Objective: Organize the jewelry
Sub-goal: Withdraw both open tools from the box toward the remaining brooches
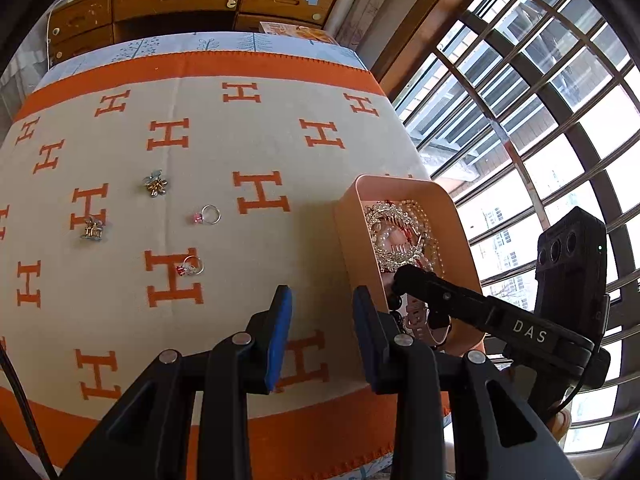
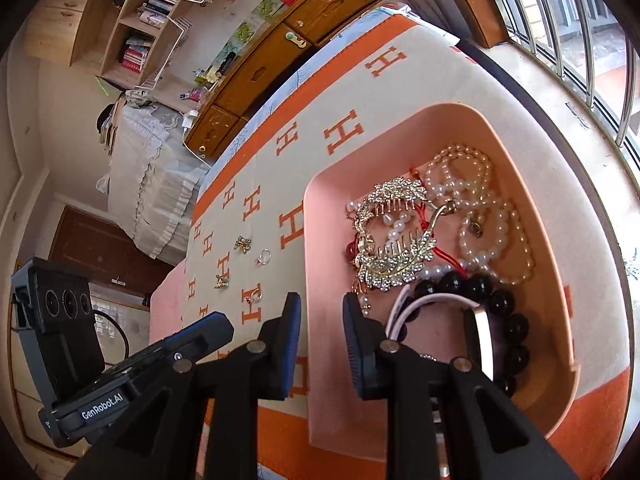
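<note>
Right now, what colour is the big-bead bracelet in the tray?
Glossy black bracelet, lying in the pink tray; clearest in the right wrist view.

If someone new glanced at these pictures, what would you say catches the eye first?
Probably the pink tray at the window end of the orange-and-cream H-patterned cloth, heaped with pearl strands, a rhinestone hair comb and a black bead bracelet. Next, the four small pieces loose on the cloth: two rings and two little clips. Both tools, left and right, hover empty at the tray's near rim.
</note>
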### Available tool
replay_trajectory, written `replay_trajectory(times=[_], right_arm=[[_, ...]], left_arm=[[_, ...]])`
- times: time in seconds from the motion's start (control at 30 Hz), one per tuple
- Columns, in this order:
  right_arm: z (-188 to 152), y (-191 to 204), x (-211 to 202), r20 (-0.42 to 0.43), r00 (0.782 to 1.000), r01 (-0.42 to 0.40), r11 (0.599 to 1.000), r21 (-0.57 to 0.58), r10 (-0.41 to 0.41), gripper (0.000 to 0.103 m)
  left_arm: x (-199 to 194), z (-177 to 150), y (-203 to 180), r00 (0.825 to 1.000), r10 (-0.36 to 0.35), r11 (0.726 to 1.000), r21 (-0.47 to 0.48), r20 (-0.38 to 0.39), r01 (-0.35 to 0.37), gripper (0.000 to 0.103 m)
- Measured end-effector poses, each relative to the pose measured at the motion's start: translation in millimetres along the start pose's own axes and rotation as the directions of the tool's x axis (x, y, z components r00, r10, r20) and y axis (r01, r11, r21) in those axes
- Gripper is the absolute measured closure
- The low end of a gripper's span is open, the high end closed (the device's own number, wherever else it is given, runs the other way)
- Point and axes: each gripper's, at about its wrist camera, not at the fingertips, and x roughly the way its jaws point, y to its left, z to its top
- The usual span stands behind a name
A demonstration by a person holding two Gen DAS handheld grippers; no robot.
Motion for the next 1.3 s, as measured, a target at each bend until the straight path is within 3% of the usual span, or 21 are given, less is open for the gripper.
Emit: replay_trajectory(times=[0.4, 0.47, 0.53, 0.63, 0.77, 0.9, 1.03, 1.2, 1.3], right_arm=[[-5, 34, -3, 0.018, 0.998, 0.058, 0.991, -0.118, -0.056, 0.081], [-7, 42, -1, 0.019, 0.998, 0.069, 0.987, -0.143, -0.067, 0.081], [-9, 49, 0, 0.017, 0.997, 0.077, 0.982, -0.17, -0.075, 0.081], [-10, 64, 3, 0.014, 0.996, 0.09, 0.973, -0.211, -0.089, 0.081], [-10, 87, 7, 0.019, 0.994, 0.107, 0.957, -0.271, -0.105, 0.081], [-5, 111, 11, 0.033, 0.993, 0.121, 0.935, -0.335, -0.117, 0.081], [0, 138, 21, 0.039, 0.991, 0.135, 0.908, -0.396, -0.13, 0.081], [10, 169, 46, 0.021, 0.985, 0.164, 0.872, -0.461, -0.174, 0.08], [19, 180, 68, 0.009, 0.977, 0.187, 0.84, -0.509, -0.212, 0.069]], left_arm=[[-14, -7, 25, 0.999, 0.029, 0.999, -0.037, 0.03, -0.028, 0.073], [-18, -8, 34, 0.998, 0.04, 0.998, -0.051, 0.037, -0.038, 0.071], [-25, -9, 46, 0.997, 0.058, 0.996, -0.069, 0.051, -0.054, 0.061], [-39, -9, 66, 0.993, 0.094, 0.991, -0.103, 0.076, -0.086, 0.059], [-65, -4, 97, 0.981, 0.148, 0.98, -0.155, 0.122, -0.128, 0.058], [-96, 1, 127, 0.957, 0.216, 0.963, -0.206, 0.194, -0.175, 0.038], [-114, 6, 149, 0.931, 0.286, 0.944, -0.23, 0.226, -0.235, 0.038], [-111, 11, 165, 0.925, 0.313, 0.937, -0.23, 0.216, -0.263, 0.038], [-97, 11, 167, 0.928, 0.319, 0.937, -0.21, 0.194, -0.278, 0.038]])
